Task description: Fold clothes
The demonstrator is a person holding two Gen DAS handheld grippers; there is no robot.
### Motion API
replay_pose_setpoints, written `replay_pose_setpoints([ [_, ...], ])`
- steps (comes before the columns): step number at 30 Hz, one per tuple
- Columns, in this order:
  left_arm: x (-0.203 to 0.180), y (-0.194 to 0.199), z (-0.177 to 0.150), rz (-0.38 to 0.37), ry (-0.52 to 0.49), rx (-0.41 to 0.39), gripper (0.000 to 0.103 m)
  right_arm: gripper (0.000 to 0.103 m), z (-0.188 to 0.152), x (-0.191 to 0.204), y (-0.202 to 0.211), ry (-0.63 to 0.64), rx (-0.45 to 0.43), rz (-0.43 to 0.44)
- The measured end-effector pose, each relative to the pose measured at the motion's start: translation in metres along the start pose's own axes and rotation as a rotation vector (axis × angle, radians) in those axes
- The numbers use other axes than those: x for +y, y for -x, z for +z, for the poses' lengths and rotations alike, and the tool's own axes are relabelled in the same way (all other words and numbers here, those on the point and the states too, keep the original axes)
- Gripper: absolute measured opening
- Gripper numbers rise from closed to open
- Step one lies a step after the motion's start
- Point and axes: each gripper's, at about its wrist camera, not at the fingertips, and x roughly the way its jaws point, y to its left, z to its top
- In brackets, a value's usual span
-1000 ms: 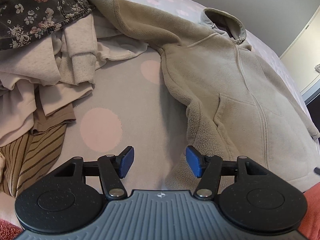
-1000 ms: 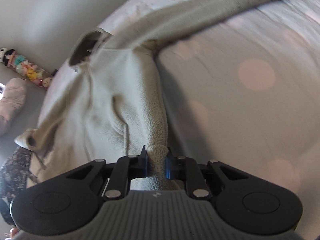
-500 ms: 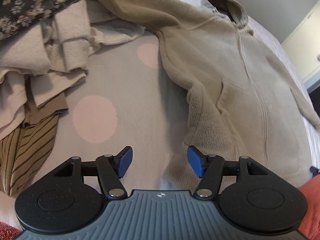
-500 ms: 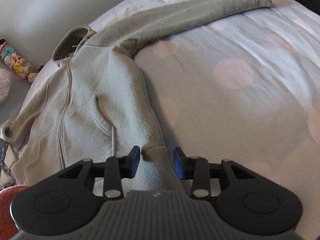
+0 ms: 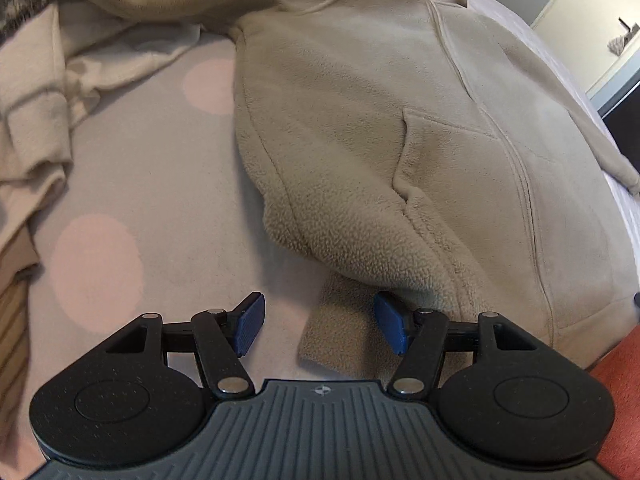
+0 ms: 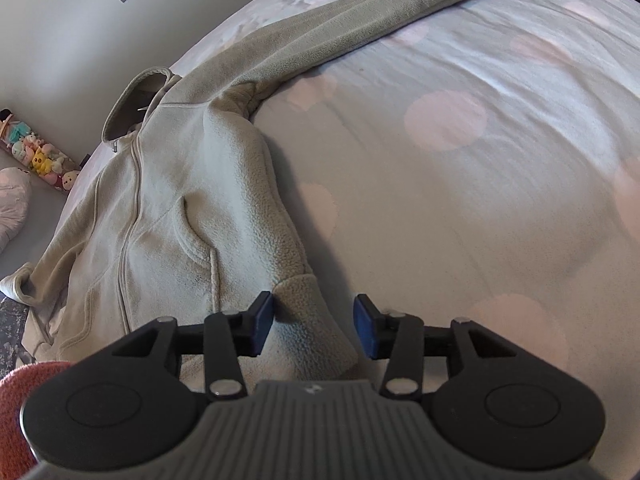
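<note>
Beige fleece jacket (image 5: 380,128) spread front-up on a grey bedsheet with pink dots (image 5: 160,184), zip closed down the middle, hood (image 6: 132,100) at the far end from both cameras. From the jacket's shoulder, one sleeve (image 6: 360,20) stretched straight out across the sheet, cuff at the far end in the right wrist view. Opposite the hood, the hem, with one hem corner at each gripper. Left gripper (image 5: 320,326) low over the jacket's near left hem corner, blue pads well apart, about half open; a flap of fleece lying between them, the right-hand pad close against it, the left-hand pad clear of it over bare sheet, nothing gripped. Right gripper (image 6: 314,326) at the jacket's other hem corner, jaws opening, the ribbed corner of fleece lying between the blue pads; the left-hand pad just beside the fleece or touching it, cannot tell which, a clear gap on the other side, so no hold on the cloth. Beside the jacket on its left in the left wrist view, a heap of cream garments (image 5: 36,92) reaching up to the jacket's other sleeve, with a striped brown piece (image 5: 12,320) at the edge of the picture. Beyond the jacket's hood side in the right wrist view, a row of small plush toys (image 6: 36,156) against the wall.
</note>
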Motion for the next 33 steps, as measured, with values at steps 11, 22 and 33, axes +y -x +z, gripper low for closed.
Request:
replay_pose_setpoints([
  [11, 0.013, 0.015, -0.008, -0.136, 0.129, 0.031, 0.015, 0.052, -0.004, 0.003, -0.003, -0.011, -0.006, 0.019],
  [22, 0.030, 0.072, -0.024, -0.100, 0.163, 0.125, 0.012, 0.056, 0.001, -0.006, -0.008, -0.043, -0.009, 0.057],
  [33, 0.037, 0.060, -0.010, -0.053, 0.223, 0.065, 0.065, 0.056, -0.005, -0.021, -0.010, -0.131, -0.023, 0.102],
])
